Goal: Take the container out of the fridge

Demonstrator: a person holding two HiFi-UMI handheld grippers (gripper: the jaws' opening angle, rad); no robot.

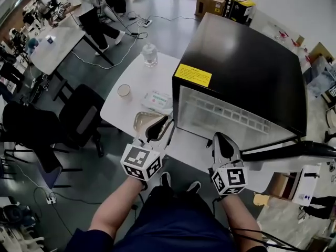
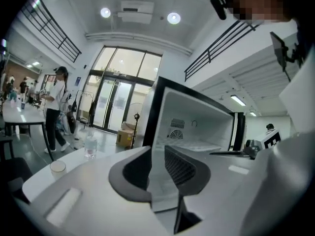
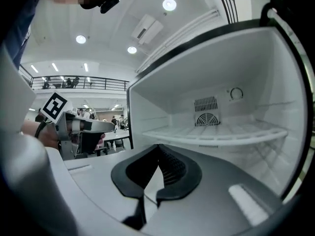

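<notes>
A clear shallow container point(image 1: 143, 121) lies on the white table point(image 1: 126, 70), left of the black fridge point(image 1: 247, 62). My left gripper point(image 1: 154, 131) hovers over the container's near right edge. In the left gripper view its jaws point(image 2: 156, 173) stand apart, and something pale and see-through shows low in the gap; I cannot tell whether the pads touch it. My right gripper point(image 1: 221, 139) sits in front of the open fridge with its jaws point(image 3: 156, 163) closed and empty. The fridge's white inside point(image 3: 216, 132) and wire shelf look bare.
The fridge door point(image 1: 294, 150) hangs open to the right. On the table stand a small cup point(image 1: 124, 90), a water bottle point(image 1: 149, 54) and a white packet point(image 1: 156, 100). A black chair point(image 1: 79, 112) sits left of the table. A person point(image 1: 94, 14) stands further back.
</notes>
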